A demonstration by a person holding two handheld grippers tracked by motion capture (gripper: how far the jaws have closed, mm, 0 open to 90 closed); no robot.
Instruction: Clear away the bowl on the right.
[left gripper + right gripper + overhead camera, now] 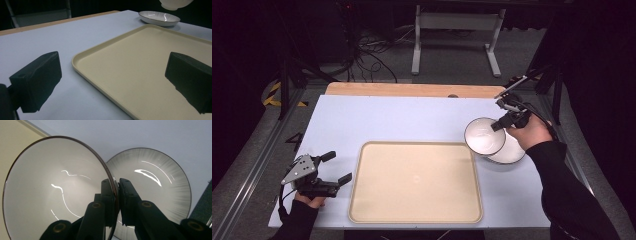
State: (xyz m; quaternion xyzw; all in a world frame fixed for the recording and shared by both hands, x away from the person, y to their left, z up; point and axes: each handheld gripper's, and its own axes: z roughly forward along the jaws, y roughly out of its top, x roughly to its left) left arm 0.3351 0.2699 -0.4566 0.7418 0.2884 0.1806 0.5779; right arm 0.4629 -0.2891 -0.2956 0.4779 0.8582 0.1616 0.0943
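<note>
- A desk (387,117) with a pale blue top carries a large beige tray (416,181), which lies empty near the person's edge. Every place below is given relative to this tray.
- Beyond the tray's far right corner, the right gripper (502,123) holds a white bowl (484,135) with a thin dark rim. Its jaws are clenched on the bowl's rim, one jaw inside and one outside.
- The bowl is lifted off the desk and tilted, so its open mouth partly faces the high camera. It hangs just past the tray's far right corner.
- Directly below and behind the bowl, a shallow white dish (511,150) with grey streaks toward its rim rests on the desk, just right of the tray.
- In the right gripper view the bowl's rim (110,173) is pinched on a narrow strip only, and the dish (152,182) lies close behind it.
- At the tray's near left corner, the left gripper (336,168) rests low over the desk. Its jaws are released, standing wide apart with nothing between them, pointing toward the tray.
- What could go wrong, as a judgement: the pinch covers little of a smooth glazed rim, so the tilted bowl could swing or slip out of the jaws.
- If it dropped here, it would likely strike the dish or the tray's raised edge, and chip or crack.
- A hurried move could also knock the bowl's lower edge against the dish.
</note>
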